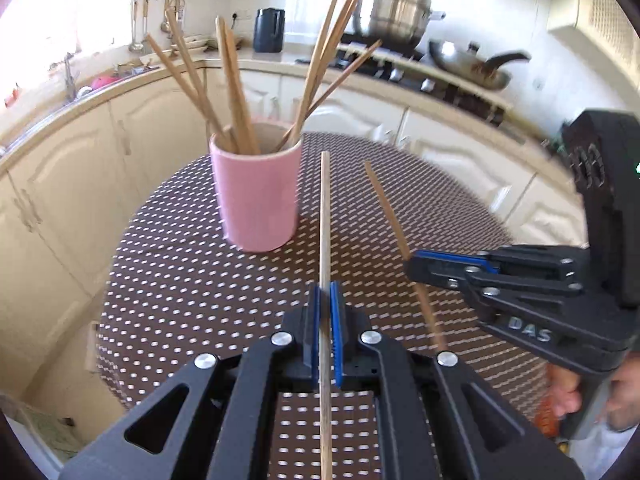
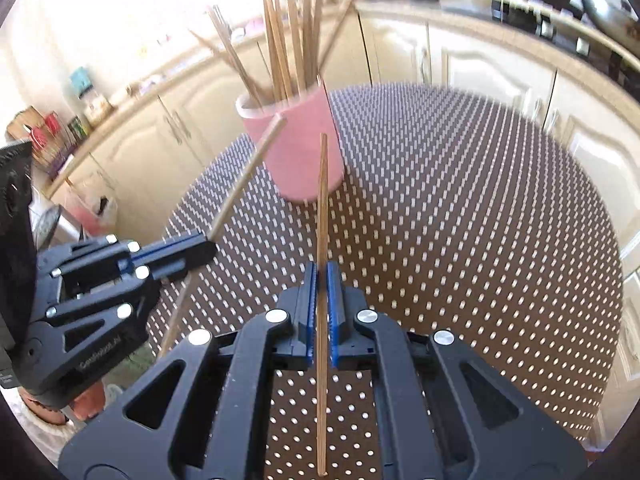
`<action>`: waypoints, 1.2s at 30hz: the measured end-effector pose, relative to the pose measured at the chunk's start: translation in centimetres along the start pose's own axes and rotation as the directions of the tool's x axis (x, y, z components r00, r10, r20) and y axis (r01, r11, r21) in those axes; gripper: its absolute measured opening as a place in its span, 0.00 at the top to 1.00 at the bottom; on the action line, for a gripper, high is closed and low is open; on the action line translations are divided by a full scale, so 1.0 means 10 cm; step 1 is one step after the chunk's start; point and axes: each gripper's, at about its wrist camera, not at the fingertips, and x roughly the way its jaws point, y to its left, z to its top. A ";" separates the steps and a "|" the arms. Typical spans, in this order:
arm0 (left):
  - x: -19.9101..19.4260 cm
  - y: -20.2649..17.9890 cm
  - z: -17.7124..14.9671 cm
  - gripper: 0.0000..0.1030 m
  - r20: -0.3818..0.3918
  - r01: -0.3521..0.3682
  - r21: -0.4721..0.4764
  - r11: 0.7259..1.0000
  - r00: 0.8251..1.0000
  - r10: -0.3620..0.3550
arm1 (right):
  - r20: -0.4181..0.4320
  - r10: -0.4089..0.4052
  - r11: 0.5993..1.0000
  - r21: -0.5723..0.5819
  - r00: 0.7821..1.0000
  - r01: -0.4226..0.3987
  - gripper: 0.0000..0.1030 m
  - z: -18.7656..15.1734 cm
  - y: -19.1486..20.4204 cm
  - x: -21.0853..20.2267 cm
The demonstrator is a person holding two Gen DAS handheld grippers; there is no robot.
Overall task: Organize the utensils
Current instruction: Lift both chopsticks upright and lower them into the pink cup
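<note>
Left gripper (image 1: pixel 325 292) and right gripper (image 2: pixel 320 276) each pinch one chopstick; next, tip both into the far pink cup (image 1: pixel 256 196).

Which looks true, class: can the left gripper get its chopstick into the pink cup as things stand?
Probably yes. The left gripper is shut on its chopstick, the pink cup stands just ahead with room left among its sticks, and the right gripper is off to the side.

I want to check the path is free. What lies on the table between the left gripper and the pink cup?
Only bare dotted brown tablecloth lies between the left gripper and the pink ceramic cup, in the left wrist view; the gripper's held wooden chopstick passes above it.
</note>
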 end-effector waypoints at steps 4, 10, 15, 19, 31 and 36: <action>-0.22 0.02 0.14 0.95 0.086 0.020 -0.017 1.000 0.996 -0.019 | 0.088 0.010 1.000 -0.030 0.996 -0.008 0.95 0.12 0.09 -0.26; -0.51 0.08 0.28 0.95 0.213 0.049 -0.050 0.998 0.976 -0.037 | 0.217 0.021 0.999 -0.044 0.976 -0.011 0.95 0.19 0.17 -0.50; -0.66 0.19 0.38 0.95 0.322 0.079 -0.069 0.994 0.945 -0.053 | 0.306 0.050 0.998 -0.055 0.951 -0.035 0.95 0.33 0.22 -0.63; -0.67 0.29 0.50 0.95 0.387 0.110 -0.095 0.989 0.920 -0.065 | 0.380 0.053 0.997 -0.073 0.924 -0.027 0.95 0.47 0.42 -0.60; -0.66 0.43 0.88 0.95 0.681 0.112 -0.110 0.988 0.732 -0.007 | 0.537 0.069 0.993 -0.117 0.841 -0.007 0.95 1.08 0.80 -0.40; -0.55 0.48 1.04 0.95 0.749 0.081 -0.133 0.988 0.661 0.046 | 0.576 0.062 0.990 -0.138 0.815 0.022 0.95 1.26 0.81 -0.34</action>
